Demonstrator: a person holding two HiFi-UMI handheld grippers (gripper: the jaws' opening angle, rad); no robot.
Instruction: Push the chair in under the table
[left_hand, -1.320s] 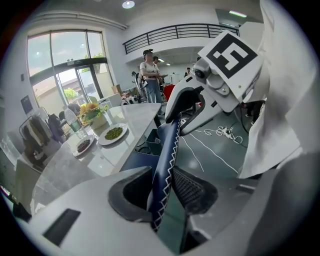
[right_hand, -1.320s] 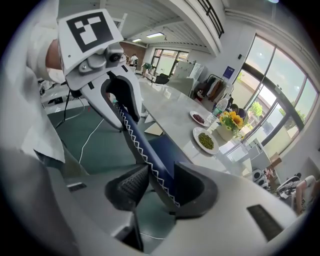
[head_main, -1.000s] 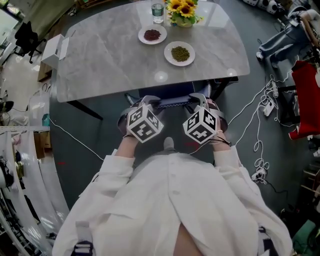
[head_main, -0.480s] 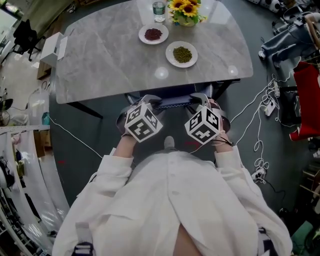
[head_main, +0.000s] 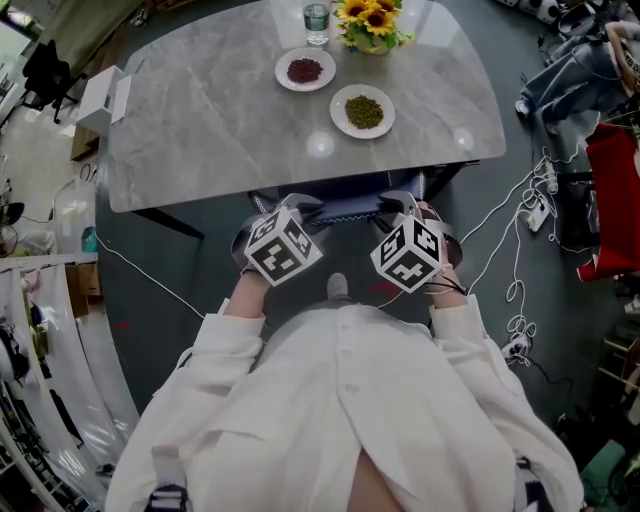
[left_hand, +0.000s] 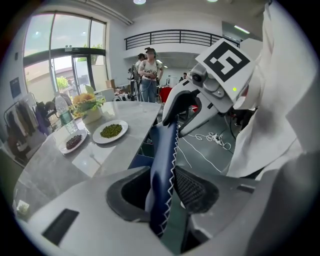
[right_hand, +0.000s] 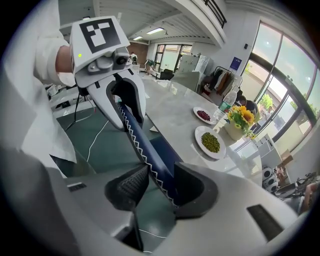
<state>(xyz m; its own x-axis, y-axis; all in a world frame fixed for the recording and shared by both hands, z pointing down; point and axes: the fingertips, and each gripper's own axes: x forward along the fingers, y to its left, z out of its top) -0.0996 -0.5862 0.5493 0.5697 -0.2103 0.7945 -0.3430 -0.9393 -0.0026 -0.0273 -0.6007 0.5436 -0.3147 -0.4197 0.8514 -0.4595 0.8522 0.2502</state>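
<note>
Grey marble table stands on dark floor strewn with cables.

Chair: dark-blue backrest, white zigzag stitching, upright between right hand-held gripper jaws; seat under grey bench.

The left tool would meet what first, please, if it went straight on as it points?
Most likely the chair back: it already stands between the jaws of the left tool, which have just been opening.
</note>
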